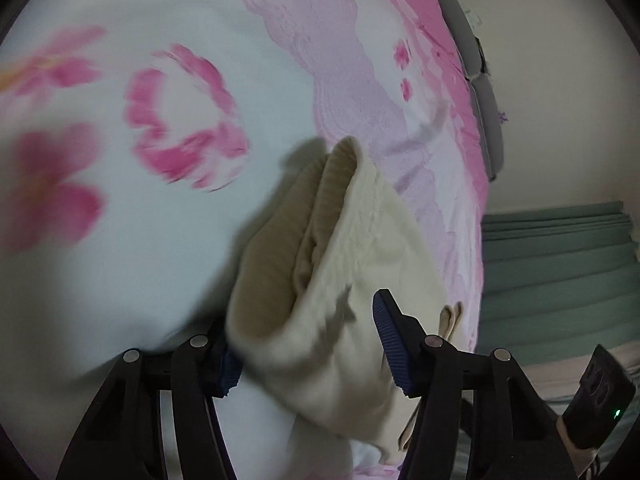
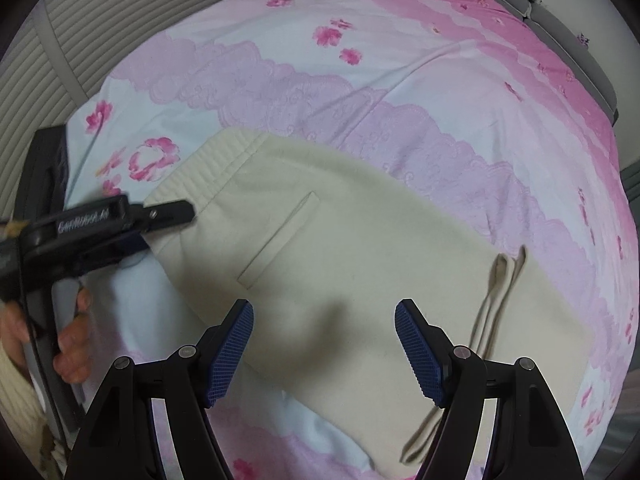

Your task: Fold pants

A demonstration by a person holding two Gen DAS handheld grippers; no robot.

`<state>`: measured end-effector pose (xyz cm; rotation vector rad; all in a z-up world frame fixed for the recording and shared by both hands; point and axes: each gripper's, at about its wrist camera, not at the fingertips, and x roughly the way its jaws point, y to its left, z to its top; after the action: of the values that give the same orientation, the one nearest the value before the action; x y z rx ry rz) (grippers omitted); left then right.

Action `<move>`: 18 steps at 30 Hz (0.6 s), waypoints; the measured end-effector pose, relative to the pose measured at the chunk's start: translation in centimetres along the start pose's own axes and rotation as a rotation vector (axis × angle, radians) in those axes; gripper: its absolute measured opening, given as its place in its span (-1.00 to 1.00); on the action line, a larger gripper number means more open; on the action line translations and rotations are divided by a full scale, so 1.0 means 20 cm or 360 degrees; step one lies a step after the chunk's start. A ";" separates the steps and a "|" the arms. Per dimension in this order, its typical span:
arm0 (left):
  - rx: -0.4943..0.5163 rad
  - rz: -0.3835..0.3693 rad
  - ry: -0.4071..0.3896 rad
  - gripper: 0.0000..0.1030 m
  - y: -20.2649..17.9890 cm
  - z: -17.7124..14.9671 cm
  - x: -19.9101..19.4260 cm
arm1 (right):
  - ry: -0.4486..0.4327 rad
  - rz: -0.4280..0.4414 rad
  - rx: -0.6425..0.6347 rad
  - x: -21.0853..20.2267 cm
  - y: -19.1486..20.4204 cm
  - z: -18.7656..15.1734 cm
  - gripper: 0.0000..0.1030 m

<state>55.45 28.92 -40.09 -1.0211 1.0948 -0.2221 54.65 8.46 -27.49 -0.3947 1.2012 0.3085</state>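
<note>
Cream pants [image 2: 340, 248] lie on a pink flowered bedsheet [image 2: 480, 120], waistband at upper left, a slit pocket on top, drawstrings [image 2: 500, 280] trailing at right. My left gripper [image 1: 308, 344] is open with a bunched fold of the pants' waist edge [image 1: 320, 280] between its spread fingers; in the right wrist view it [image 2: 176, 212] reaches the waistband's left edge. My right gripper [image 2: 324, 344] is open and empty, hovering above the pants' middle.
A slatted white wall or door [image 2: 100, 20] stands at the left. A grey headboard edge [image 2: 568, 28] runs along the bed's far right. Folded green bedding [image 1: 560, 272] lies beside the bed. A hand [image 2: 68, 340] holds the left tool.
</note>
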 end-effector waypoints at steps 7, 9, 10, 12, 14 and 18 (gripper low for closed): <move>-0.0040 0.0018 -0.0019 -0.21 -0.09 0.04 0.15 | 0.0042 -0.0039 0.0041 0.04 -0.05 -0.01 0.44; -0.0045 0.0061 -0.0031 -0.38 -0.12 0.04 0.12 | 0.0041 -0.0069 0.0052 0.03 -0.07 -0.02 0.44; -0.0019 0.0083 -0.0030 -0.41 -0.15 0.03 0.10 | 0.0040 -0.0081 0.0056 0.03 -0.08 -0.02 0.44; 0.0075 0.0150 -0.0032 -0.45 -0.24 0.01 0.04 | 0.0025 -0.0110 0.0083 0.00 -0.12 -0.03 0.44; 0.0206 0.0235 -0.0056 -0.46 -0.37 -0.02 -0.03 | 0.0010 -0.0115 0.0130 -0.04 -0.17 -0.05 0.44; 0.0456 0.0368 -0.0129 -0.47 -0.69 -0.13 -0.16 | -0.0032 -0.0122 0.0264 -0.15 -0.34 -0.11 0.44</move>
<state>56.21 21.80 -27.64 -0.6373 1.0621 -0.1442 54.69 1.35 -24.49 -0.2917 1.1791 0.1447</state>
